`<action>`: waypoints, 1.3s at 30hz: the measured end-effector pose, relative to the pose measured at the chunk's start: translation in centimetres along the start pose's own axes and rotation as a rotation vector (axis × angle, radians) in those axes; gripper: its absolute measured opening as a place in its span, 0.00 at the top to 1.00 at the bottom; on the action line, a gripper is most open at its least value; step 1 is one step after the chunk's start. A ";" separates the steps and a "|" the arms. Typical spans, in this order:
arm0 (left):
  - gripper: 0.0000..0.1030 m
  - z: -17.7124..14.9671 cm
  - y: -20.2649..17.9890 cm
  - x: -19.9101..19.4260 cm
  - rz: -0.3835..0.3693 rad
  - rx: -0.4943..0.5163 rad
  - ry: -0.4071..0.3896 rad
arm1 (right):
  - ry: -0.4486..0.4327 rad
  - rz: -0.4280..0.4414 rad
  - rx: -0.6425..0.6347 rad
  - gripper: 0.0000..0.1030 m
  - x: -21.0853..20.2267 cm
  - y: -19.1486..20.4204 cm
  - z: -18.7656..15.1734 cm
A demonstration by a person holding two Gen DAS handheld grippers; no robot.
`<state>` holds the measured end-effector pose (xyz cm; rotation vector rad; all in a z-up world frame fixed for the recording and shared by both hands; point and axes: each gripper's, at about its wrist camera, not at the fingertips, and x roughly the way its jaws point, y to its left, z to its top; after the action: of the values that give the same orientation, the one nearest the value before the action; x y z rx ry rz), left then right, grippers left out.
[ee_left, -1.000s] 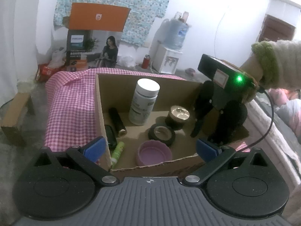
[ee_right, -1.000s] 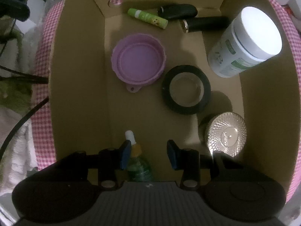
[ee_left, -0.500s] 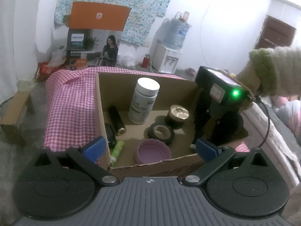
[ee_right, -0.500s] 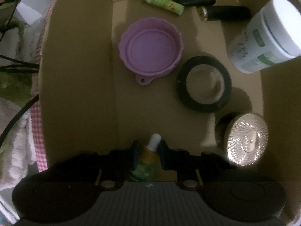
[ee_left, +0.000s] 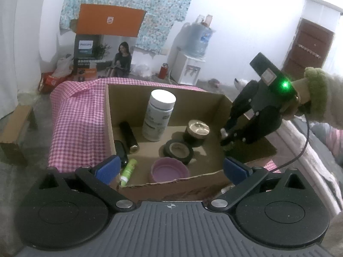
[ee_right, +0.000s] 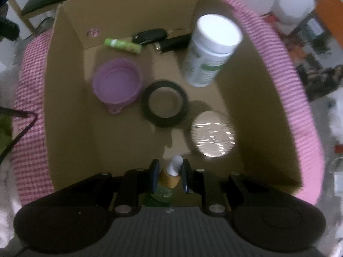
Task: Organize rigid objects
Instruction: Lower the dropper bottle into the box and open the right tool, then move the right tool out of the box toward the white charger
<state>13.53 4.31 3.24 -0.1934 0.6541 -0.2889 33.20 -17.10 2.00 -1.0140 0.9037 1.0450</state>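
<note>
My right gripper (ee_right: 169, 176) is shut on a small green dropper bottle (ee_right: 165, 189) with a wooden collar and a white tip, held above the near side of the cardboard box (ee_right: 64, 90). In the left wrist view that right gripper (ee_left: 227, 136) hangs over the box's right side with the bottle's white tip showing. On the box floor lie a purple bowl (ee_right: 117, 84), a black tape roll (ee_right: 165, 103), a shiny-lidded jar (ee_right: 213, 133), a white supplement bottle (ee_right: 211, 51), a green tube (ee_right: 122, 45), a black fob (ee_right: 149, 35) and a black cylinder (ee_right: 174, 41). My left gripper (ee_left: 171, 168) stands open at the box's near wall, holding nothing.
The box sits on a pink checked cloth (ee_left: 79, 115). A person's hand in a fuzzy green sleeve (ee_left: 319, 98) holds the right gripper, and a cable (ee_left: 300, 150) trails from it. Behind stand a water dispenser (ee_left: 193, 64) and a printed carton (ee_left: 103, 53).
The right gripper's fingers closed on the dropper bottle and lifted it off the box floor, tilting as it rose. The left gripper stayed put.
</note>
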 end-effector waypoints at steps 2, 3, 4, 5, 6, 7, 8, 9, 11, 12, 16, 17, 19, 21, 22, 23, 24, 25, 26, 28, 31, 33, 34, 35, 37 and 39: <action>0.01 0.0 -0.2 0.0 0.002 0.003 0.002 | -0.017 -0.031 0.008 0.78 -0.4 0.1 -0.3; 0.01 0.0 -0.2 0.0 0.003 0.003 0.003 | -0.024 -0.044 0.010 0.78 -0.4 0.2 -0.4; 0.01 0.0 -0.2 0.0 0.004 0.004 0.004 | -0.032 -0.058 0.014 0.78 -0.3 0.3 -0.6; 0.01 0.0 -0.3 0.0 0.005 0.004 0.005 | -0.038 -0.073 0.020 0.78 -0.4 0.8 -1.4; 0.01 0.0 -0.3 0.0 0.006 0.004 0.006 | -0.043 -0.079 0.025 0.78 0.0 0.7 -1.1; 0.01 0.0 -0.3 0.0 0.007 0.004 0.007 | -0.049 -0.089 0.033 0.78 0.0 0.5 -1.2; 0.01 0.0 -0.3 0.0 0.008 0.004 0.008 | -0.055 -0.099 0.039 0.78 -0.1 0.6 -1.5; 0.01 0.0 -0.3 0.1 0.009 0.004 0.009 | -0.061 -0.105 0.046 0.78 0.0 0.5 -1.6; 0.01 0.0 -0.3 0.2 0.010 0.003 0.011 | -0.072 -0.124 0.062 0.78 0.1 0.4 -1.9; 0.01 0.0 -0.3 0.2 0.010 0.003 0.013 | -0.081 -0.131 0.070 0.78 -0.1 0.1 -2.1; 0.01 -0.1 -0.4 0.3 0.007 0.005 0.017 | -0.120 -0.159 0.105 0.78 0.9 0.2 -2.0; 0.01 -0.1 -0.4 0.3 0.007 0.005 0.018 | -0.129 -0.163 0.114 0.78 0.8 0.0 -2.1; 0.01 -0.1 -0.5 0.3 0.006 0.007 0.019 | -0.149 -0.171 0.132 0.78 0.4 -0.2 -2.4; 0.01 -0.2 -0.5 0.4 0.004 0.007 0.021 | -0.165 -0.181 0.146 0.78 0.0 -0.4 -2.7; 0.01 -0.2 -0.6 0.4 0.004 0.006 0.022 | -0.174 -0.184 0.154 0.78 -0.2 -0.5 -2.9; 0.01 -0.2 -0.6 0.4 0.003 0.006 0.023 | -0.179 -0.183 0.163 0.78 -0.4 -0.5 -3.1; 0.01 -0.2 -0.7 0.4 0.003 0.007 0.023 | -0.180 -0.184 0.169 0.78 -0.4 -0.5 -3.2; 0.01 -0.2 -0.7 0.4 0.002 0.007 0.024 | -0.179 -0.185 0.172 0.78 -0.4 -0.4 -3.4; 0.01 -0.2 -0.8 0.4 0.001 0.008 0.024 | -0.175 -0.183 0.173 0.78 -0.4 -0.3 -3.6; 0.01 -0.2 -0.9 0.4 -0.001 0.010 0.024 | -0.168 -0.185 0.170 0.78 -0.3 0.1 -3.9; 0.01 -0.3 -1.1 0.4 -0.004 0.012 0.024 | -0.172 -0.184 0.183 0.79 -0.4 0.4 -4.4; 0.01 -0.3 -1.3 0.3 -0.005 0.014 0.024 | -0.178 -0.188 0.193 0.78 -0.6 0.5 -4.6; 0.01 -0.3 -1.3 0.2 -0.005 0.015 0.024 | -0.182 -0.189 0.200 0.78 -0.7 0.5 -4.7; 0.01 -0.3 -1.4 0.1 -0.005 0.018 0.023 | -0.188 -0.188 0.209 0.78 -1.0 0.5 -4.8; 0.01 -0.3 -1.6 -0.1 -0.006 0.022 0.019 | -0.206 -0.192 0.228 0.78 -1.6 0.6 -4.9; 0.01 -0.2 -1.8 -0.5 -0.008 0.030 0.011 | -0.233 -0.200 0.255 0.77 -2.5 0.8 -4.9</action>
<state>12.65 2.74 3.81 -0.1663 0.6593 -0.3072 31.22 -22.28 2.71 -0.7350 0.7078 0.8355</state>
